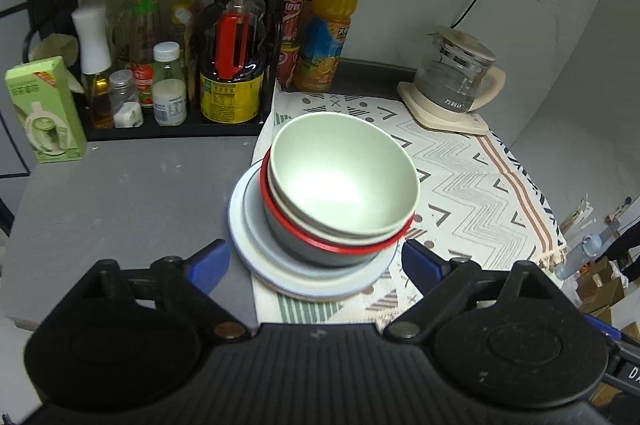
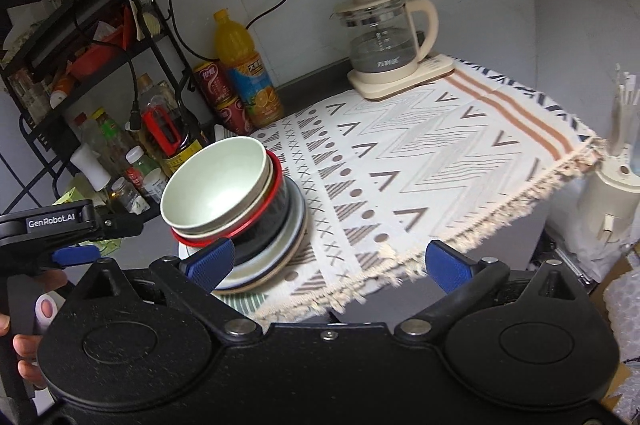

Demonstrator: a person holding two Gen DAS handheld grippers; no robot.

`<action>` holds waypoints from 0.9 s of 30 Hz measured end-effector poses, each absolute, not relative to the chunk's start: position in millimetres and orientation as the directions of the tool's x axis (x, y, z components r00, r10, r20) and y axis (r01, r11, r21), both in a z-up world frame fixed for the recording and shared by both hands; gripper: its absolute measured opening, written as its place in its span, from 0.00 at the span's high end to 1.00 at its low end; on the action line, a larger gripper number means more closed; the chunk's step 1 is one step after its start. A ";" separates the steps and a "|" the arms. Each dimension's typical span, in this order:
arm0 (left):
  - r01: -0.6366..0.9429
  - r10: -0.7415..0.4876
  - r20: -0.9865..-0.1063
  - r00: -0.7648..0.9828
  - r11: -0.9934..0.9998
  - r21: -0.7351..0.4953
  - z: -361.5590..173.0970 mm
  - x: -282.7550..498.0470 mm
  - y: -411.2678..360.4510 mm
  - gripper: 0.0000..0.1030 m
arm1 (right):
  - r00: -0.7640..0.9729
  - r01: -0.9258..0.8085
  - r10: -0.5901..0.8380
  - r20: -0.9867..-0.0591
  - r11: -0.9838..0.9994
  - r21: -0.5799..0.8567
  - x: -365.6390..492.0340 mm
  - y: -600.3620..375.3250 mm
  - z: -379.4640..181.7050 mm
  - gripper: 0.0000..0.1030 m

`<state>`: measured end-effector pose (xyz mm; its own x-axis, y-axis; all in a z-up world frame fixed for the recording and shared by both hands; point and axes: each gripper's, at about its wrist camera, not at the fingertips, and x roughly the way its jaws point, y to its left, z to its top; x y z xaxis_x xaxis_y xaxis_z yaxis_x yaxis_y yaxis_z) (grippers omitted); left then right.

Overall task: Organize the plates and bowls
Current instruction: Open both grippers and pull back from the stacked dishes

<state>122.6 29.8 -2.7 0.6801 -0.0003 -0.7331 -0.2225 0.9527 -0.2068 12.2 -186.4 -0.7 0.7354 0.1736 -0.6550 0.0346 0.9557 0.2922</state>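
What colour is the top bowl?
Pale green; the top bowl shows best in the left wrist view.

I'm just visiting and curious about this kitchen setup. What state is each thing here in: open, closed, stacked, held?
Left gripper: fingers open, holding nothing.
Right gripper: fingers open, holding nothing.
Green bowl: upright, empty, nested on top of the stack.
Red-rimmed bowl: nested under the lighter bowls.
Plates: stacked beneath the bowls, on the patterned cloth.
Glass kettle: lid on, seated on its base.
Orange drink bottle: upright, capped.
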 end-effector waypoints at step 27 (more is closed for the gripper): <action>0.123 -0.161 -0.688 0.708 0.987 -0.104 16.7 36.1 36.2 0.01 | 0.799 0.342 -0.145 -0.583 0.907 0.244 -147.6 -109.2 33.6 0.00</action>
